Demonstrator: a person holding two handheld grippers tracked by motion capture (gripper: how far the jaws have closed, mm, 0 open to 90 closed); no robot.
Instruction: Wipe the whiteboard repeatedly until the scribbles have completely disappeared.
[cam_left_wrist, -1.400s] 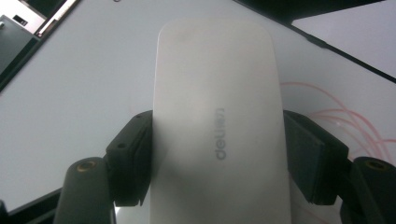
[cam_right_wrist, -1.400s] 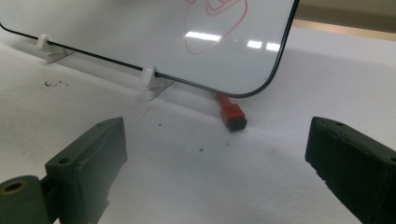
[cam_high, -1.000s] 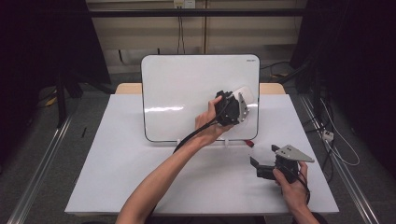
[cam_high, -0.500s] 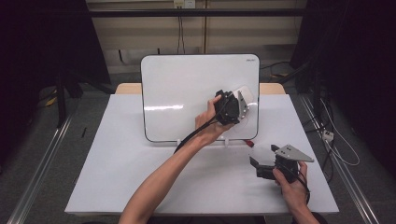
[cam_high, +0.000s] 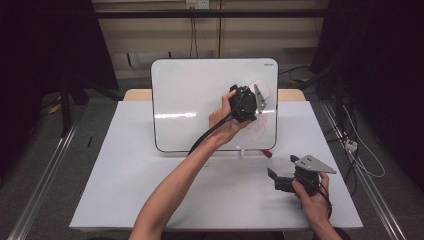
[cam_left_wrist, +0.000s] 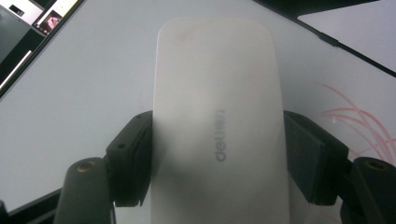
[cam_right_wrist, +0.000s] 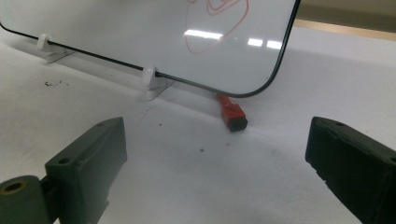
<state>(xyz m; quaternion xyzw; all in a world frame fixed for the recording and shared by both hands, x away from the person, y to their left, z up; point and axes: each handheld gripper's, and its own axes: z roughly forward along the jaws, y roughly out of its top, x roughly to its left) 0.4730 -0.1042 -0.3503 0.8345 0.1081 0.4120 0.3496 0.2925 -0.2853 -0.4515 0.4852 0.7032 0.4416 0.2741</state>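
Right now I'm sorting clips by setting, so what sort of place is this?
Probably a lab or recording studio: a white-covered table ringed by dark curtains, loose cables on the floor, and a propped whiteboard as workpiece.

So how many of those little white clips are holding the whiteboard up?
2 in the right gripper view: one clip near the whiteboard bottom edge's left end, another clip further right. More may be hidden.
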